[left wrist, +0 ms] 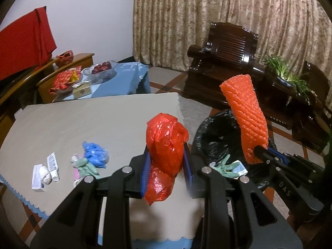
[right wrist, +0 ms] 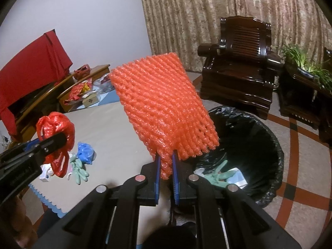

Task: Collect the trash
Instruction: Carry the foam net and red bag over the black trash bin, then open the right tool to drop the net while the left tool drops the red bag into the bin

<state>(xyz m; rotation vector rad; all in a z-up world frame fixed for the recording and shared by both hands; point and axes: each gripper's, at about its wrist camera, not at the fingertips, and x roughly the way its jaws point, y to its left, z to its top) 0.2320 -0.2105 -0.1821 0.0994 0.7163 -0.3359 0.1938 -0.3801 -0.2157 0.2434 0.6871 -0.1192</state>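
Squeezing the orange foam net in the right hand-held gripper and the red plastic bag in the left hand-held gripper, beside the black-lined trash bin, probably for dropping in.

A home living room. A carved dark wooden armchair stands before long patterned curtains, with a potted plant beside it and a patterned tiled floor underneath. A cloth-covered table, a fruit bowl on a side table and a lined bin complete the domestic setting.
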